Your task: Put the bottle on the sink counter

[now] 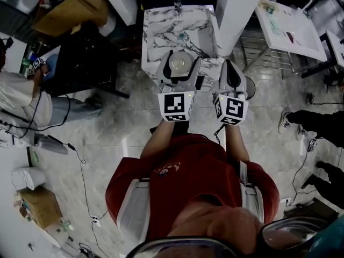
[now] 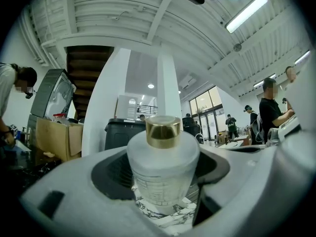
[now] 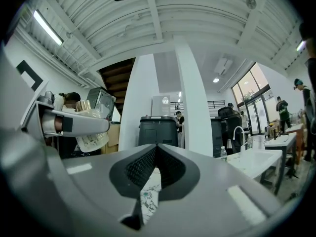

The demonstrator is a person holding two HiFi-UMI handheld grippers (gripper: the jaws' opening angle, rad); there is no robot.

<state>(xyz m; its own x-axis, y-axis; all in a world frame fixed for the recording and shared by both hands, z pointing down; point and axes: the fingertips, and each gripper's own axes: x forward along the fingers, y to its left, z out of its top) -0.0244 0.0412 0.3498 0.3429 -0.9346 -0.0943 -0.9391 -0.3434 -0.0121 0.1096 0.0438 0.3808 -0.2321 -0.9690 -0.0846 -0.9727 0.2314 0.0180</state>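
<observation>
1. The left tool has hold of the bottle, a frosted one with a gold cap. Its jaws stand wide and press on the bottle's body from both sides, and the bottle is upright.
2. The right tool has its jaws brought together with nothing between them. It is level beside the left one.
3. The marble desk with the sink lies just ahead. The bottle hangs over its near edge, and marble shows under the bottle's base in the left gripper view. I cannot tell whether the base touches the top.
4. The step in hand looks like the carry to the desk, close to its end.
5. Next, the bottle probably needs a flat spot clear of the basin. It should be lowered until it stands, and only then should the jaws spread and draw back, so the bottle does not tip.
</observation>
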